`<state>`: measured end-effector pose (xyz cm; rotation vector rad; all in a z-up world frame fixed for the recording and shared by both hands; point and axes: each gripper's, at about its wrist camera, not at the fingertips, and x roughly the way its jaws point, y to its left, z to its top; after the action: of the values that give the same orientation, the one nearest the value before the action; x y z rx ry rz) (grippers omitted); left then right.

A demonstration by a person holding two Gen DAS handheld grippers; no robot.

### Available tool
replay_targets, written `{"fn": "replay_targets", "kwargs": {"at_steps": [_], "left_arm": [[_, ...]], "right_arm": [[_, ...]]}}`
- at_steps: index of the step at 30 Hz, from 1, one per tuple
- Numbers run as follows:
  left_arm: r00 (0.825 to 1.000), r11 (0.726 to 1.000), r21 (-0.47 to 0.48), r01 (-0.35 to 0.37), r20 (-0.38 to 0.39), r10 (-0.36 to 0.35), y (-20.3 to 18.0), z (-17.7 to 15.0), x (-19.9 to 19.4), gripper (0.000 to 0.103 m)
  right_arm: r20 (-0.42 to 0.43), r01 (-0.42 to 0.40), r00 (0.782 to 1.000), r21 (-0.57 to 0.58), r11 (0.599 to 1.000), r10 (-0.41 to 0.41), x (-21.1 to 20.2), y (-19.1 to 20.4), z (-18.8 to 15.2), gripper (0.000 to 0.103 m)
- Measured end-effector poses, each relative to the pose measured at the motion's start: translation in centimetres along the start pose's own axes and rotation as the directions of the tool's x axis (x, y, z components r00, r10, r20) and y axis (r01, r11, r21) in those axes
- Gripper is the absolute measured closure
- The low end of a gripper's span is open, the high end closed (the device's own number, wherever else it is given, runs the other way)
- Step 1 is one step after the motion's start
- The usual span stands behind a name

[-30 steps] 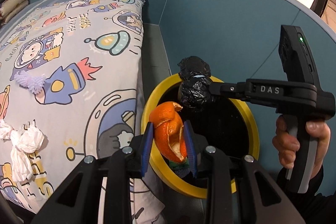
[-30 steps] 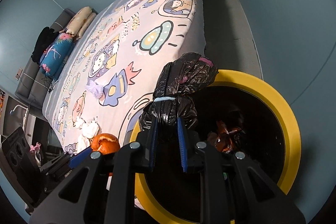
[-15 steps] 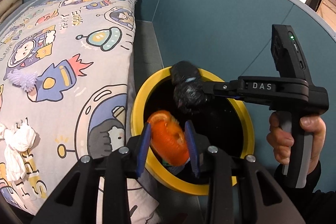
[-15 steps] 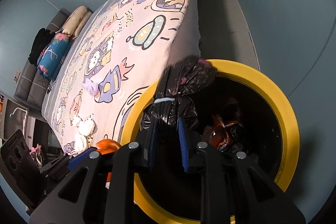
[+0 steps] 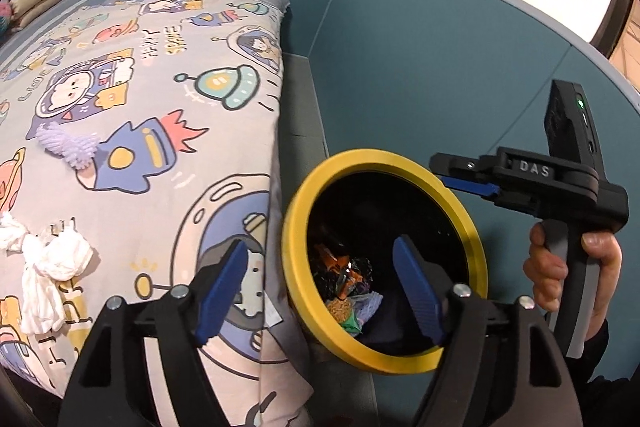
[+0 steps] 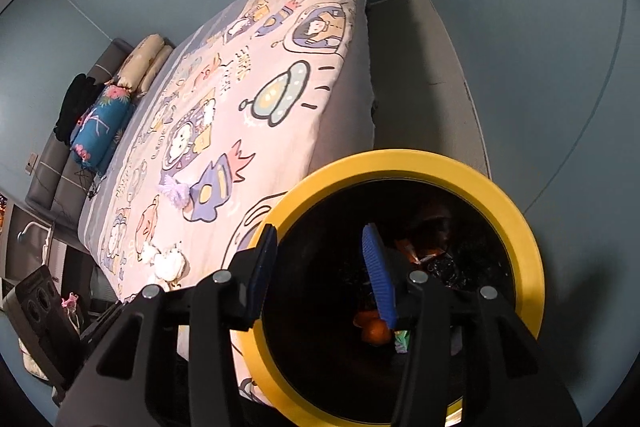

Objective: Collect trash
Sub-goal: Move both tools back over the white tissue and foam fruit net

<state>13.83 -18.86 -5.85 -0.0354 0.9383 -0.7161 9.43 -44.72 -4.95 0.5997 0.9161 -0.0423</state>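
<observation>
A bin with a yellow rim stands on the floor against the bed. My left gripper hangs over its near edge, its jaws opening with nothing between them. My right gripper, held by a hand, is above the bin's far rim, its jaws also opening and empty. Orange peel and wrappers lie inside the dark bin. On the bed sheet lie a crumpled white tissue and a purple fluffy scrap.
Teal walls close in behind and right of the bin. A narrow grey floor strip runs between bed and wall. Pillows sit at the bed's far end. A black device stands beside the bed's near corner.
Both grippers opened. The orange peel left the left jaws and the tied black bag left the right jaws; both dropped into the bin. The left gripper drew back slightly.
</observation>
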Motion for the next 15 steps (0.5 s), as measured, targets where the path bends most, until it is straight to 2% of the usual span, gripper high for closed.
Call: {"fn": "replay_targets", "kwargs": {"at_steps": [8,15], "left_arm": [[0.998,0.998,-0.04,-0.056,0.037,0.058,2.8,-0.1,-1.8,0.024],[0.991,0.985,-0.117,-0.123,0.038,0.129,7.2,-0.9,-3.4,0.021]], "right_arm": [[-0.014,-0.028,1.0,-0.083,0.996,0.027,1.0,2.9,0.2,0.06],[-0.044,-0.062,0.997,-0.152,0.986,0.056,2.7,6.4,0.4,0.059]]}}
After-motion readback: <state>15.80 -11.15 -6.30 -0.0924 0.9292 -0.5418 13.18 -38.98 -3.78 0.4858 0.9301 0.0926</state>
